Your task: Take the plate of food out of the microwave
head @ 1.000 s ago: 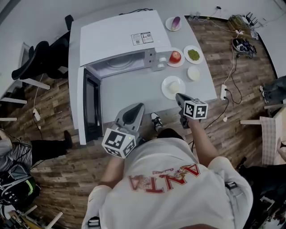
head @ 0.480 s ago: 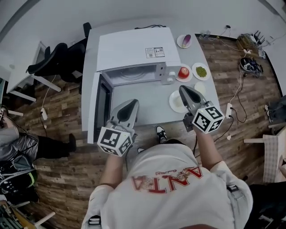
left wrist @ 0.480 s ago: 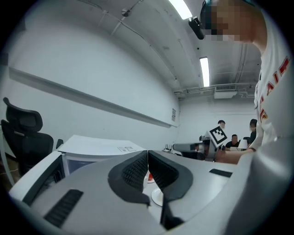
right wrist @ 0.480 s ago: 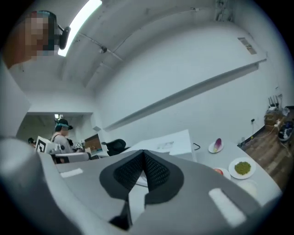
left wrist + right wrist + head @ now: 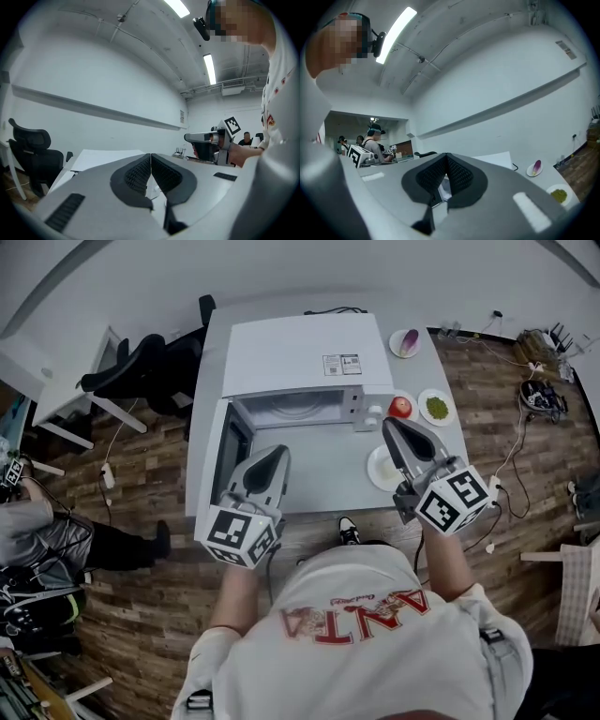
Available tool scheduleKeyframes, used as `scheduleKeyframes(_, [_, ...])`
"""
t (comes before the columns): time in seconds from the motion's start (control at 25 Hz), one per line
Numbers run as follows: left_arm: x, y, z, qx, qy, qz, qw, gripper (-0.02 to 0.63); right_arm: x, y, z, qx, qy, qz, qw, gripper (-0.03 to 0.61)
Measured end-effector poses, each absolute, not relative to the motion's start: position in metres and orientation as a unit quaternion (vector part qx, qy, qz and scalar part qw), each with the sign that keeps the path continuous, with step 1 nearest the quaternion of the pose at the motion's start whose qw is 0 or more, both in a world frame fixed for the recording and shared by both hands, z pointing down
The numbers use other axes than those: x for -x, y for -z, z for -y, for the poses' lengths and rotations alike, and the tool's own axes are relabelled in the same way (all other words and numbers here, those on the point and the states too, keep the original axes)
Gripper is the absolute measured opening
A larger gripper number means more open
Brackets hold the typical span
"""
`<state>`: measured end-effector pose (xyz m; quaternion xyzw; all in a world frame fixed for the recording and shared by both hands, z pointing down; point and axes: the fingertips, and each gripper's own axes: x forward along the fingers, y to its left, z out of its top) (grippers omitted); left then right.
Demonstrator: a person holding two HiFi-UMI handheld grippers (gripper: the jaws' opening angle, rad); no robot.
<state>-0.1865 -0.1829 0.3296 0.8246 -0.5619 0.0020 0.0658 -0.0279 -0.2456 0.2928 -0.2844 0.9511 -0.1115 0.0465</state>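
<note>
Two clenched, empty claws, left claw (image 5: 272, 455) and right claw (image 5: 393, 426), hover above the worktop (image 5: 319, 479) near its front edge. Bare space fronts one open microwave (image 5: 309, 357); four plates (image 5: 437, 407) sit to its right.

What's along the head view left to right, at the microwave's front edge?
Chair → open microwave door → cavity → apple → plate of greens. The purple-food plate is left out because it sits above the apple.
</note>
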Motion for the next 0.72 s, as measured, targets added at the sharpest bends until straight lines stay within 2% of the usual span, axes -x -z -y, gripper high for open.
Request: scheduleKeyframes(0.72, [0.184, -0.325, 0.196, -0.825, 0.007, 0.562, 0.059, 0.011, 0.033, -0.306, 0.261, 0.276, 0.107, -0.955, 0.028, 0.002])
